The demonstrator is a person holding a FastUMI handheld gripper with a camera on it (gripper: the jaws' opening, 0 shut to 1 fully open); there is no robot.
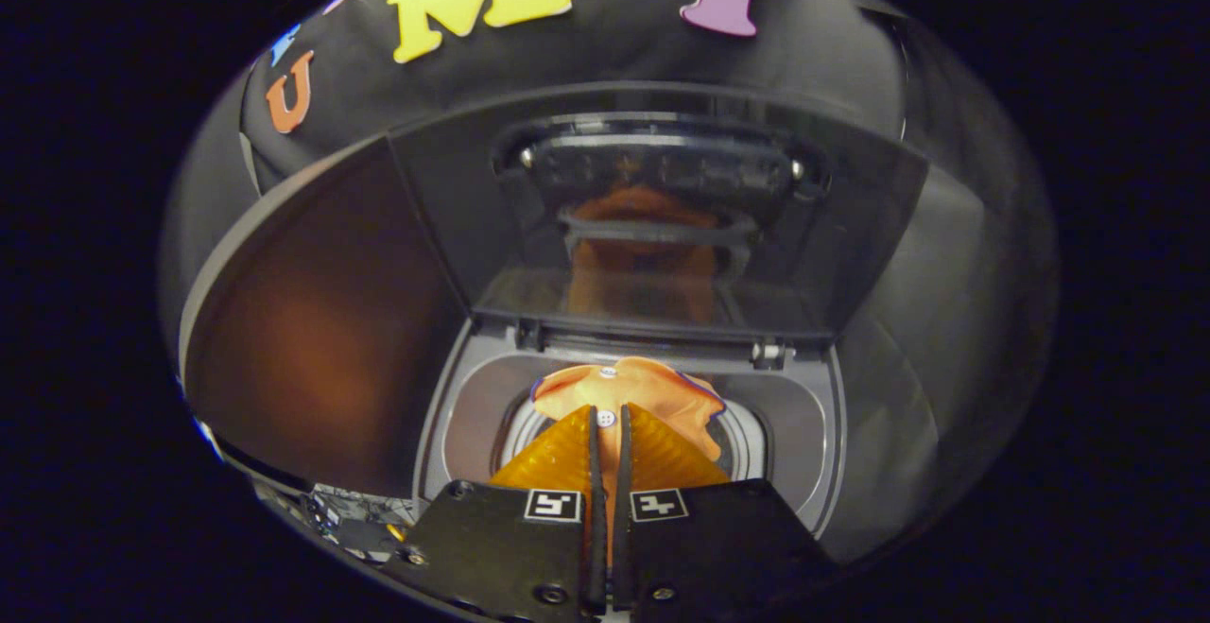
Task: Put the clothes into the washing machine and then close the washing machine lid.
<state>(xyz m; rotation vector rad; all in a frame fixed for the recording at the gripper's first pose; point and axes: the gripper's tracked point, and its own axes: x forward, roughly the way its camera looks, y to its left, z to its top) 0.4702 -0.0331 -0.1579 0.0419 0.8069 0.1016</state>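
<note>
you are in the loading step: your gripper [607, 420] has its two fingers drawn close together with only a thin slot between them, and an orange garment [631, 389] is pinched in that slot, so the fingers read as clamped on the cloth. the garment bunches up just ahead of the fingertips, with a pale button showing right at the tips, and it hangs over the round mouth of the drum [747, 443] of the washing machine [813, 472]. whether any of the cloth already rests on the drum's rim or floor you cannot tell from here.

the lid [851, 226] stands raised on the far side of the opening, tilted up on its hinges [768, 353], its dark glass showing an orange reflection. so the second half of the job, closing it, is not yet begun.

by my reading, your next move calls for lowering the garment further into the drum, then parting the fingers so it drops fully inside with nothing draped over the rim. only after that should you draw back, reach the far lid and swing it down toward you. watch for a trailing fold catching between lid and rim.
</note>
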